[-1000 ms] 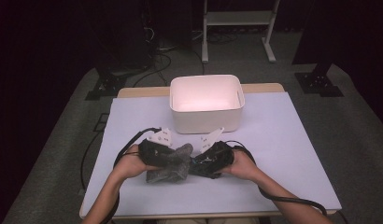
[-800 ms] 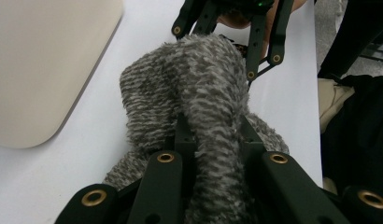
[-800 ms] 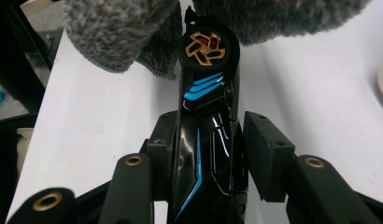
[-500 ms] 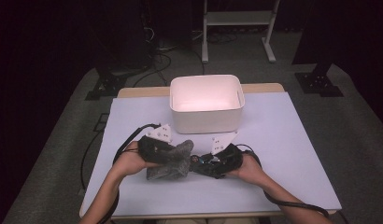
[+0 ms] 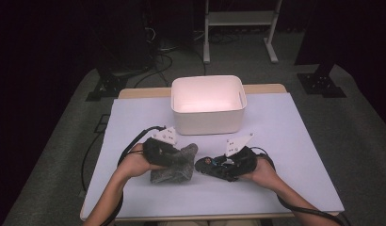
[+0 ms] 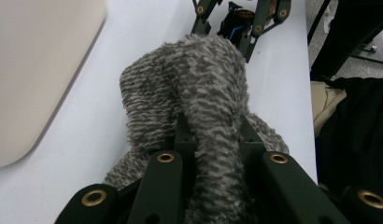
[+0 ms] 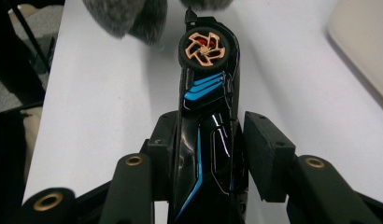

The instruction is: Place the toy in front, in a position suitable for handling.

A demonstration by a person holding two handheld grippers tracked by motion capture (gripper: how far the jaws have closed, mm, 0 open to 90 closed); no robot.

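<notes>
My left claw (image 6: 213,154) is pinched on a fold of the grey fuzzy cloth (image 6: 194,88), the pads sunk into its pile. I judge the cloth soft, light and floppy: it bunches in a heap on the table (image 5: 294,141) and whatever I don't hold will droop and drag, so a thick gathered fold like this one is the place to grip; a thin edge could slide out.

My right claw (image 7: 208,154) is clamped on the black toy car (image 7: 206,116), one pad on each flank, nose pointing away. The car looks hard, glossy and light. That shiny shell strikes me as slippery, so I would hold it across the flat middle of the body, clear of the orange-spoked wheel (image 7: 207,48), which might roll under a pad.

From the high view, the cloth and car lie close together at the near part of the table, and the white bin (image 5: 208,104) stands beyond them, open-topped.
</notes>
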